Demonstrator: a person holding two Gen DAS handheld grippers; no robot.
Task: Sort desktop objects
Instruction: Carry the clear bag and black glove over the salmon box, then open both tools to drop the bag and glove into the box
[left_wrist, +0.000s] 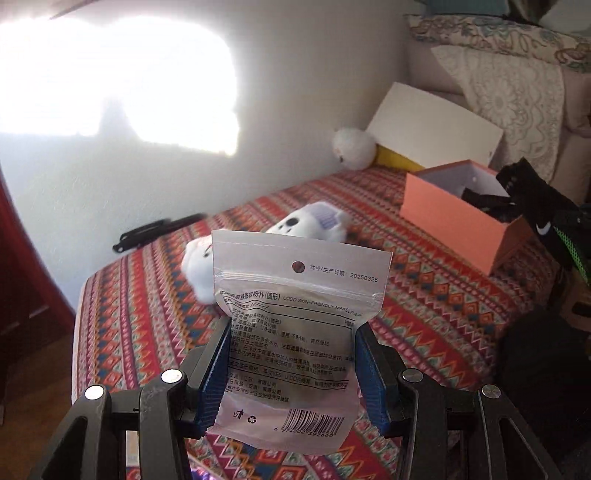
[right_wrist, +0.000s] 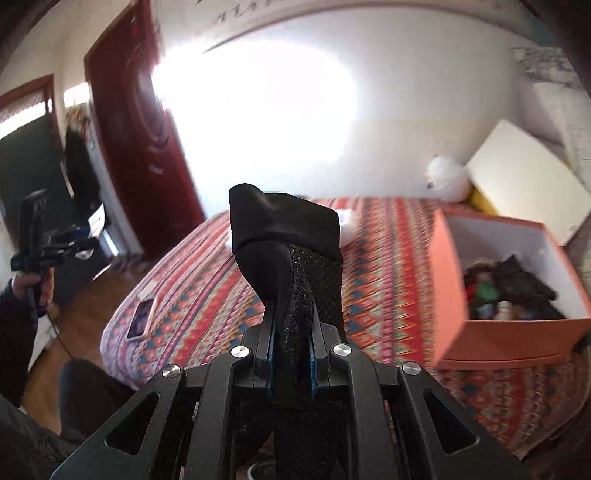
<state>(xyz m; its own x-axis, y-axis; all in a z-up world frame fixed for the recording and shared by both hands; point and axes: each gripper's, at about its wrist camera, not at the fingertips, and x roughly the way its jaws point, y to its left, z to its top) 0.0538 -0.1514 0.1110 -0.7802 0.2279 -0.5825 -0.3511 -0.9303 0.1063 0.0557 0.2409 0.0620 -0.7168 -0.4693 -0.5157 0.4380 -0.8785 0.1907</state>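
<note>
A box (right_wrist: 491, 332) is sitting on the bed's (right_wrist: 388, 266) right side, holding clothes (right_wrist: 517, 288); a phone (right_wrist: 141, 318) is lying on the left corner.

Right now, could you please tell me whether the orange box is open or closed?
Open. The orange box has no lid on; its white interior shows, with dark items lying inside.

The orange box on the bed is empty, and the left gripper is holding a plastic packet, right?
Not quite. The orange box is not empty: the right wrist view shows dark clothing and small colourful things lying inside it. The rest is right: it sits on the bed, and the left gripper is holding the plastic packet.
</note>
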